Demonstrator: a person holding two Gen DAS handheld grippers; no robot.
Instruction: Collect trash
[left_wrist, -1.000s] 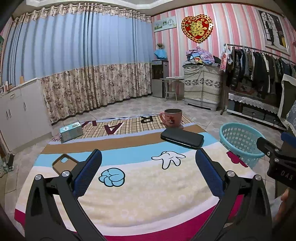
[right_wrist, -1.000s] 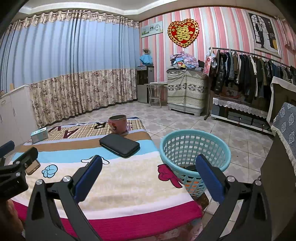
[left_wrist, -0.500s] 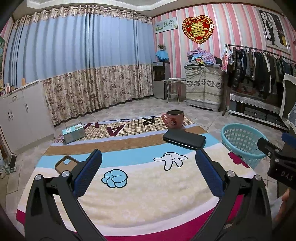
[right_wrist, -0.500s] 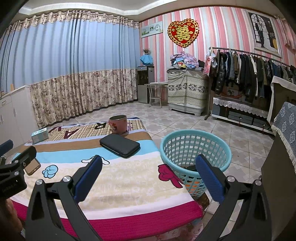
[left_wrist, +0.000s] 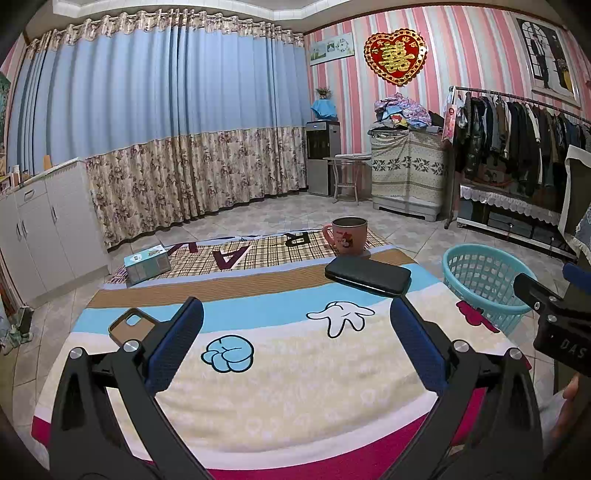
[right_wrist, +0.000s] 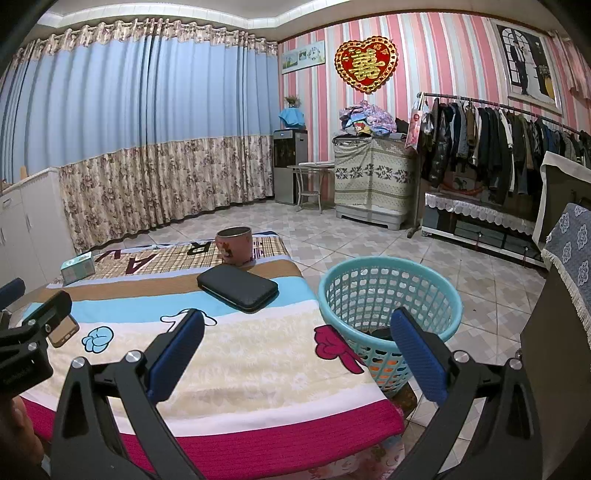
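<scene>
1. A teal mesh basket (right_wrist: 389, 314) is seen on the tiled floor, just beside the right edge of the blanket-covered surface (left_wrist: 295, 362).
2. The left gripper (left_wrist: 295, 332) and right gripper (right_wrist: 295, 332) are held level above the surface, jaws spread wide and empty.
3. Dark and orange items inside the basket are shown only by the right wrist view.

A striped cartoon-print blanket (left_wrist: 295, 369) is seen beneath the left gripper (left_wrist: 295, 325); a black case (left_wrist: 367, 275) and pink mug (left_wrist: 349, 240) beyond; a turquoise basket (right_wrist: 388, 295) between the right gripper's (right_wrist: 297, 336) blue pads (right_wrist: 417, 354).
</scene>
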